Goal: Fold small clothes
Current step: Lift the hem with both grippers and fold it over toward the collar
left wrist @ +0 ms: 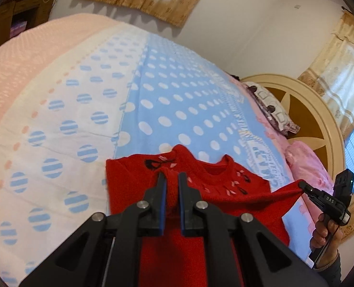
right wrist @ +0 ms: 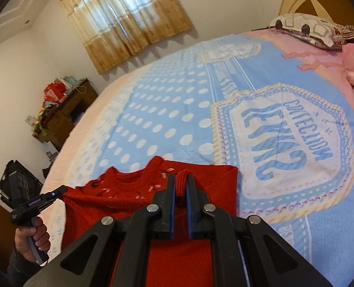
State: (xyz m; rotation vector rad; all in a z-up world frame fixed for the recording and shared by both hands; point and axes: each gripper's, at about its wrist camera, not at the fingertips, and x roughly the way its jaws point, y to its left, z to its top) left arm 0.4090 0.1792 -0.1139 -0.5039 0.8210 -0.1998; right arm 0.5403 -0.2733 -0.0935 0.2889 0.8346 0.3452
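Note:
A small red knit sweater (left wrist: 215, 186) with pink and black marks near the neck is held stretched above the bed. My left gripper (left wrist: 171, 179) is shut on a bunched fold of its knit edge. My right gripper (right wrist: 178, 182) is shut on a ribbed fold of the same red sweater (right wrist: 119, 205). Each gripper shows in the other view, the right one (left wrist: 303, 186) at the sweater's right corner and the left one (right wrist: 62, 190) at its left corner. The sweater's lower part hangs behind my fingers.
The bed carries a blue and white dotted blanket (left wrist: 167, 100) with a printed badge (right wrist: 289, 143). Pillows (right wrist: 313, 30) and a round headboard (left wrist: 303, 110) are at the head end. A cluttered wooden desk (right wrist: 64, 110) stands by the wall, under curtains (right wrist: 126, 16).

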